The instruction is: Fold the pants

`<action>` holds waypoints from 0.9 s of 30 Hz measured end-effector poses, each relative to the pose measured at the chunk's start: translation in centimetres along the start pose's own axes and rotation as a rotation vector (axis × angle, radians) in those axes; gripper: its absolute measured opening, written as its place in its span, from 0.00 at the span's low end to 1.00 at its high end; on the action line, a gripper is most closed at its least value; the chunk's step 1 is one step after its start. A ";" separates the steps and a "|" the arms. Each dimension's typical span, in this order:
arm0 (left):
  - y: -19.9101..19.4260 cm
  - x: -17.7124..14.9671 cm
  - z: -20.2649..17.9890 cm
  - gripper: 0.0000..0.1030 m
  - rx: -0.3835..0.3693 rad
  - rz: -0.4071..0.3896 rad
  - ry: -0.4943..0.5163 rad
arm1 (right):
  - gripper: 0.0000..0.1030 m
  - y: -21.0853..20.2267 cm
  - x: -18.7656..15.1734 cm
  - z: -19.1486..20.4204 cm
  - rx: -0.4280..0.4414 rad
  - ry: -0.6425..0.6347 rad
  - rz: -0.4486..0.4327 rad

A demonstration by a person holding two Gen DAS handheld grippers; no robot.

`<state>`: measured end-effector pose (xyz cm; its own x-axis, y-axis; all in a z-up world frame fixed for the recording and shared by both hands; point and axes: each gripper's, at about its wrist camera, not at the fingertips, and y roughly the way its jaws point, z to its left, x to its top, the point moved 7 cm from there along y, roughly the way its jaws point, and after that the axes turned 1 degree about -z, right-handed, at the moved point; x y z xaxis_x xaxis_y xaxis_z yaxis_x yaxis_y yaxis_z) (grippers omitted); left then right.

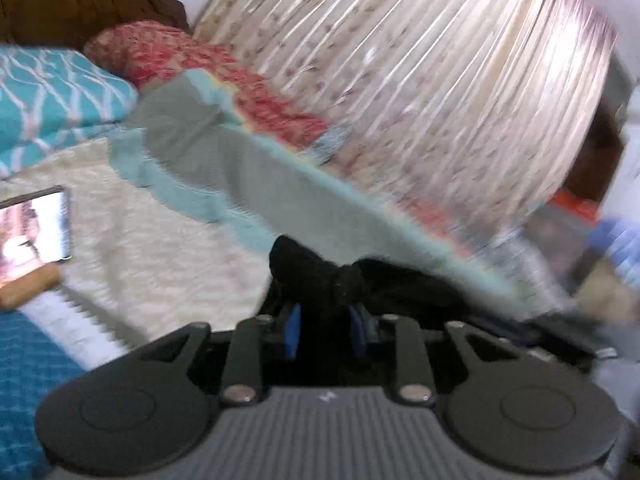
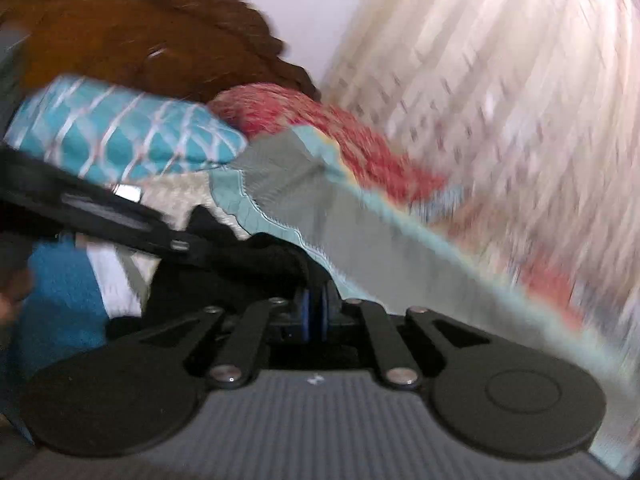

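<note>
The black pants [image 1: 320, 276] lie bunched on a bed right in front of my left gripper [image 1: 326, 322], whose blue pads [image 1: 294, 332] are shut on a fold of the cloth. In the right wrist view the same pants [image 2: 256, 268] spread to the left. My right gripper [image 2: 316, 300] has its blue pads [image 2: 306, 316] almost together, with the edge of the black cloth at their tips. The left gripper's black finger [image 2: 120, 216] crosses that view from the left. Both views are blurred.
A grey quilt with a light-blue scalloped border [image 1: 240, 168] lies over a white fuzzy blanket [image 1: 140, 248]. A teal pillow [image 1: 52, 96] and a red patterned one [image 1: 160, 52] rest against a wooden headboard [image 2: 120, 48]. A lit phone [image 1: 36, 232] lies at the left. Pleated curtains [image 1: 440, 60] hang behind.
</note>
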<state>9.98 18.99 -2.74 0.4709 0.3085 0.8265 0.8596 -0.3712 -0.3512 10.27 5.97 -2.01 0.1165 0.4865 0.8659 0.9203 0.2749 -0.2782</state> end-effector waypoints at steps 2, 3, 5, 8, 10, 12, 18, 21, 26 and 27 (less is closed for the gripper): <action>0.9 -2.5 1.8 0.28 0.077 0.098 -0.017 | 0.09 0.4 -2.3 2.9 0.054 -0.103 0.041; 0.9 -3.9 3.0 0.28 0.100 0.152 -0.047 | 0.09 0.5 -3.6 3.9 0.107 -0.099 0.084; -0.2 -5.3 4.7 0.30 0.108 0.187 -0.105 | 0.10 0.4 -5.7 6.1 0.266 -0.060 0.168; -2.7 -6.1 6.2 0.46 0.100 0.205 -0.182 | 0.13 0.0 -7.3 8.7 0.425 -0.041 0.252; -3.9 -6.1 7.0 0.46 0.084 0.208 -0.246 | 0.14 0.6 -7.2 8.7 0.440 -0.008 0.266; -4.6 -5.7 7.5 0.47 0.086 0.202 -0.302 | 0.14 1.6 -6.9 7.8 0.471 0.088 0.311; -2.6 -3.9 8.3 0.83 0.069 0.228 -0.434 | 0.33 0.4 -5.6 5.4 0.504 0.292 0.341; -0.6 -4.4 8.1 0.85 0.062 0.282 -0.431 | 0.49 -0.2 -4.5 4.6 0.516 0.356 0.290; 1.2 -5.4 7.4 0.96 0.041 0.324 -0.459 | 0.51 1.3 -4.4 6.3 0.542 0.340 0.320; 1.4 -5.5 7.3 0.96 0.029 0.326 -0.473 | 0.51 1.7 -4.6 6.9 0.560 0.335 0.334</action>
<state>10.02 23.16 -10.94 0.7440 0.5428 0.3897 0.6574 -0.4902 -0.5723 8.71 9.97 -9.33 0.5480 0.3639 0.7532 0.4974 0.5822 -0.6431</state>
